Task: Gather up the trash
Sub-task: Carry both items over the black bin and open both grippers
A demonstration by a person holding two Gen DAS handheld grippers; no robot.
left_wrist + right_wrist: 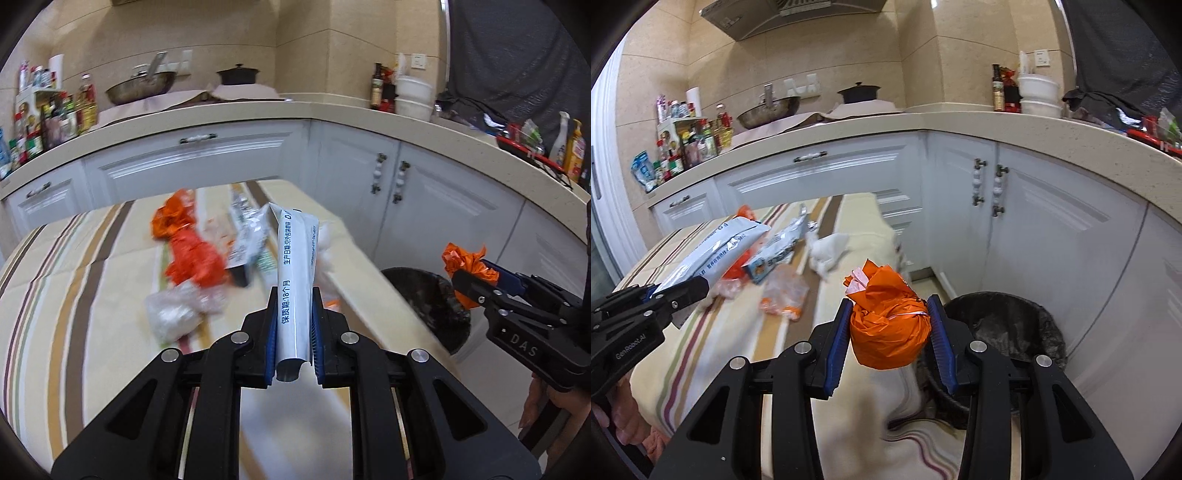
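Now striped tablecloth (74, 266) littered; left jaws clamp white packet (295, 280), right jaws orange wrapper (886, 328).

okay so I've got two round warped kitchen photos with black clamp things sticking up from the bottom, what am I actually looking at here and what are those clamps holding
Those clamps are hand-held two-finger grippers, one in each of a person's hands; no robot arm. Each carries a fisheye camera looking along its fingers, hence the warping. In the left gripper's picture, the left gripper is shut on a white printed wrapper. In the right gripper's picture, the right gripper is shut on a crumpled orange wrapper. More litter lies on the striped tablecloth: an orange bag, a clear plastic bag, a white tissue. A black bin stands beside the table.
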